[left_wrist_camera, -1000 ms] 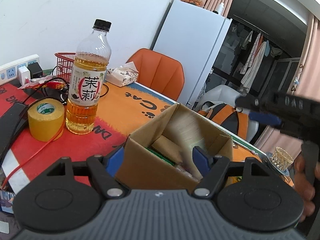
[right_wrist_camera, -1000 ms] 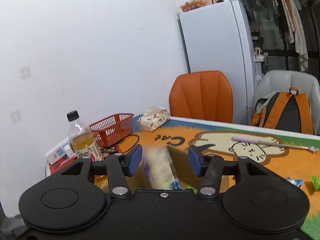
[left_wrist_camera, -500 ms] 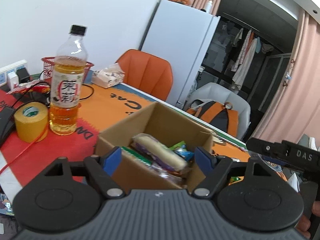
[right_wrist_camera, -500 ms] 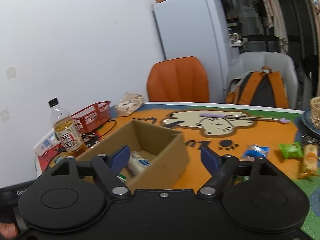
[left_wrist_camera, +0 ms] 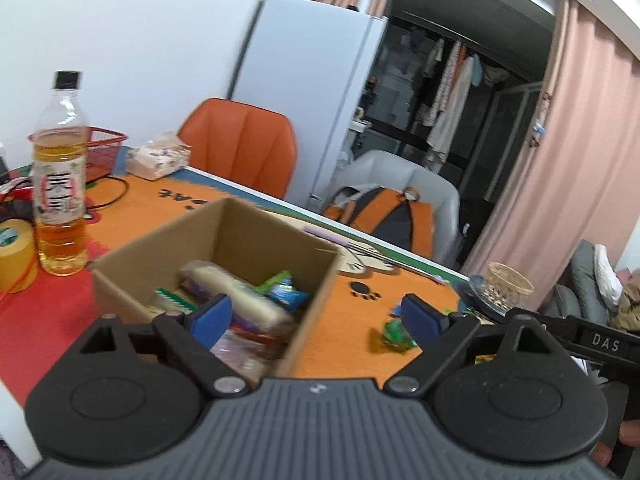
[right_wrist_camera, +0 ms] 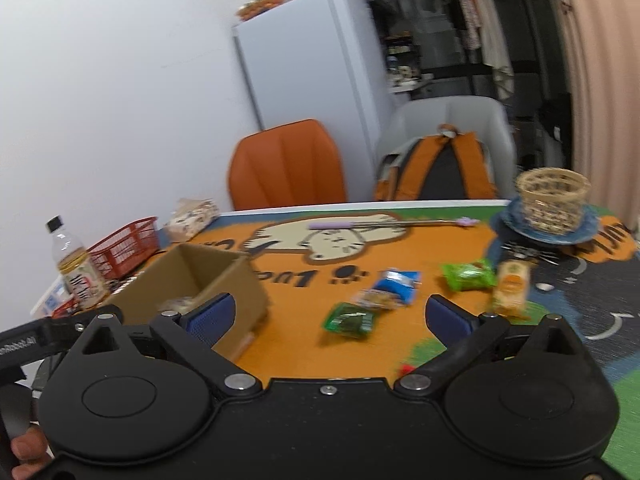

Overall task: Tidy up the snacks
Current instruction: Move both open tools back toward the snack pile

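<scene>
A cardboard box [left_wrist_camera: 256, 236] stands on the orange cat mat and holds several snack packets, with a long pale bar [left_wrist_camera: 236, 296] on top. It also shows in the right wrist view [right_wrist_camera: 208, 276]. My left gripper [left_wrist_camera: 316, 316] is open and empty over the box's near right corner. My right gripper [right_wrist_camera: 332, 316] is open and empty above loose snacks on the mat: a dark green packet [right_wrist_camera: 350, 318], a blue packet [right_wrist_camera: 390, 288], a light green packet [right_wrist_camera: 468, 274] and a yellow packet [right_wrist_camera: 510, 286]. A green packet [left_wrist_camera: 394, 334] shows in the left wrist view.
A tea bottle [left_wrist_camera: 60, 196], yellow tape roll [left_wrist_camera: 14, 254], red basket [left_wrist_camera: 104, 152] and tissue pack [left_wrist_camera: 158, 156] stand left of the box. A wicker cup on a blue plate [right_wrist_camera: 552, 204] sits far right. An orange chair [right_wrist_camera: 286, 164] and a backpack [right_wrist_camera: 436, 168] are behind the table.
My right gripper opened, let the pale bar drop into the box, and swung right over the loose snacks. My left gripper pulled back to the right and opened wider.
</scene>
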